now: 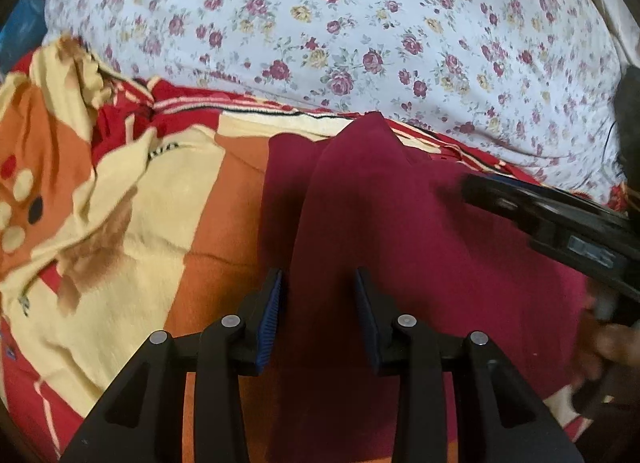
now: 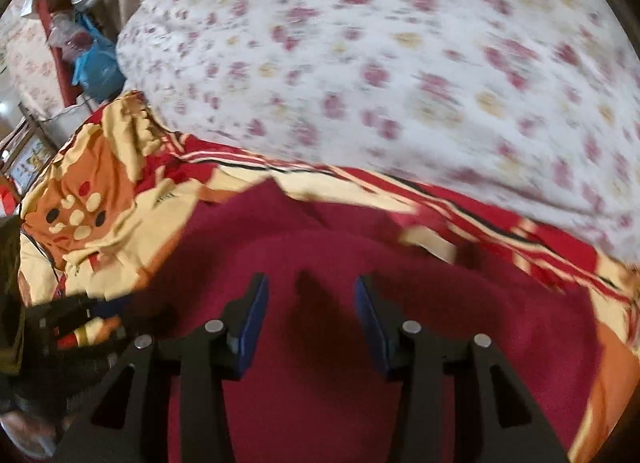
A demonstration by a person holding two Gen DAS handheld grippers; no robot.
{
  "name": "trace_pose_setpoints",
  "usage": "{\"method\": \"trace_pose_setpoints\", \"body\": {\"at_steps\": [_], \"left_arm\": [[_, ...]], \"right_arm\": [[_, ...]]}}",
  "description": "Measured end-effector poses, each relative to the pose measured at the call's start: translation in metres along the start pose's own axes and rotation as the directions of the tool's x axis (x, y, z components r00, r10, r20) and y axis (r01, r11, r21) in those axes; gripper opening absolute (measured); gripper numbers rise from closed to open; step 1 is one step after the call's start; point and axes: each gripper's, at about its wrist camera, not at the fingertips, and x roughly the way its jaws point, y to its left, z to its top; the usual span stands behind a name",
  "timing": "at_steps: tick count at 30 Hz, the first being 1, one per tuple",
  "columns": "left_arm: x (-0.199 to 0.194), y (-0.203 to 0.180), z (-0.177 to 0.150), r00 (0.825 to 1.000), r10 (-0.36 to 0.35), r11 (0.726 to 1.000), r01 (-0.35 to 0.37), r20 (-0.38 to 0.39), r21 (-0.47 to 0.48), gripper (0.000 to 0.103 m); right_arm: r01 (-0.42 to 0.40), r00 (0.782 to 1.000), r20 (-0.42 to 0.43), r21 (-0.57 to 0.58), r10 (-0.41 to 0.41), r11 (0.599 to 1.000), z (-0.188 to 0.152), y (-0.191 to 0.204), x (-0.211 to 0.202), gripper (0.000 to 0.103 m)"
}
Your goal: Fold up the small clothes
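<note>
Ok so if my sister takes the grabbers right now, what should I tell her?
Left gripper: open, holding nothing, right over a raised ridge in the maroon cloth.
Right gripper: open too, nothing in it, over the same cloth.
The maroon cloth lies on the red, orange and cream blanket, in front of the flowered sheet.
Done: one flap looks laid over, though the pictures are blurry, so that is not certain.
Left: probably pinch an edge, fold again, then smooth it flat.
</note>
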Motion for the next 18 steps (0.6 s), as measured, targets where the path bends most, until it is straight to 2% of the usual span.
{"method": "trace_pose_setpoints", "body": {"at_steps": [2,5,9,11,14,18], "left_arm": [[-0.001,0.004,-0.001,1.000,-0.023,1.000,0.023,-0.010,-0.017,0.028],[0.000,0.009,0.000,1.000,-0.015,0.999,0.014,-0.024,-0.036,0.043],[0.008,0.021,0.004,0.996,-0.072,0.992,0.065,-0.060,-0.106,0.045],[0.011,0.022,0.006,0.996,-0.077,0.987,0.070,-0.043,-0.146,0.048],[0.015,0.018,0.006,0.997,-0.060,0.990,0.054,-0.042,-0.132,0.051],[0.017,0.012,0.004,0.999,-0.040,0.993,0.035,-0.036,-0.112,0.052]], "right_arm": [[-0.026,1.000,-0.010,-0.007,0.026,1.000,0.011,0.014,0.018,0.047],[-0.024,0.998,-0.060,-0.042,0.021,0.999,0.023,0.031,0.048,0.047],[0.019,0.993,-0.113,-0.076,-0.028,0.997,0.031,0.040,0.091,0.047],[0.019,0.993,-0.112,-0.053,-0.025,0.998,0.032,0.038,0.102,0.047],[0.004,0.995,-0.102,-0.016,-0.005,1.000,0.034,0.033,0.101,0.046],[-0.034,0.996,-0.077,0.001,0.034,0.999,0.026,0.023,0.067,0.047]]}}
